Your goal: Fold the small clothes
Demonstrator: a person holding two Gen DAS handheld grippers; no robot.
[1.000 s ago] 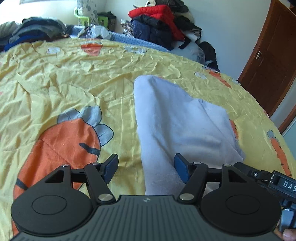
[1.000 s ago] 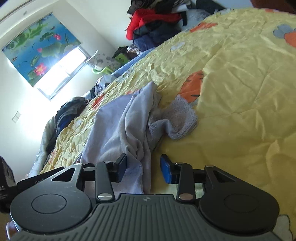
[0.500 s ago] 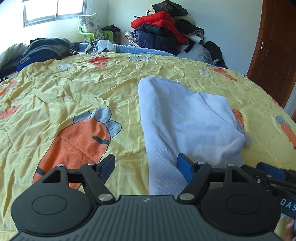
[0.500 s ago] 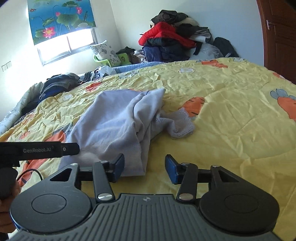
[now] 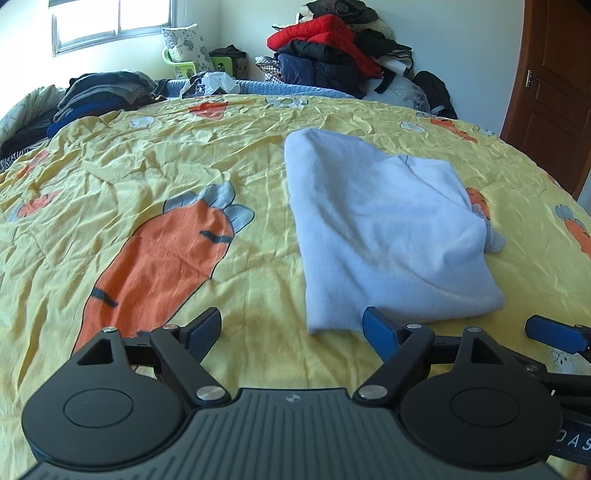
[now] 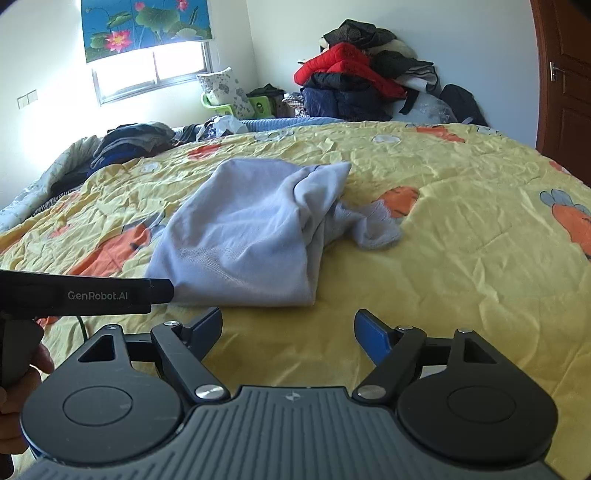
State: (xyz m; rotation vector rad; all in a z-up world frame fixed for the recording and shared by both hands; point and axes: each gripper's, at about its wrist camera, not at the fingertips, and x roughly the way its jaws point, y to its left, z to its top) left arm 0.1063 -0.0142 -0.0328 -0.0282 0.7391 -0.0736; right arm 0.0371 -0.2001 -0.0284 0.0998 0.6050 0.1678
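Note:
A pale blue garment (image 5: 384, 229) lies folded over on the yellow carrot-print bedspread (image 5: 147, 166). A lacy part (image 5: 493, 240) sticks out at its right side. My left gripper (image 5: 291, 328) hovers at the garment's near edge with its jaws opening. The near corner of the cloth shows between the fingers, but the pads do not press it. In the right wrist view the garment (image 6: 243, 236) lies just beyond my right gripper (image 6: 290, 326). Its jaws are opening too, with only bedspread between them. The left gripper's body (image 6: 85, 295) shows at the left of that view.
A heap of jackets, red on top (image 5: 321, 33), stands against the far wall. Folded dark clothes (image 5: 103, 92) lie at the bed's far left. A brown door (image 5: 554, 92) is at the right. A person's hand (image 6: 22, 369) holds the left gripper's handle.
Both grippers have drawn back from the garment and their jaws have widened, leaving the cloth on the bed. The right wrist view has rolled from tilted to level.

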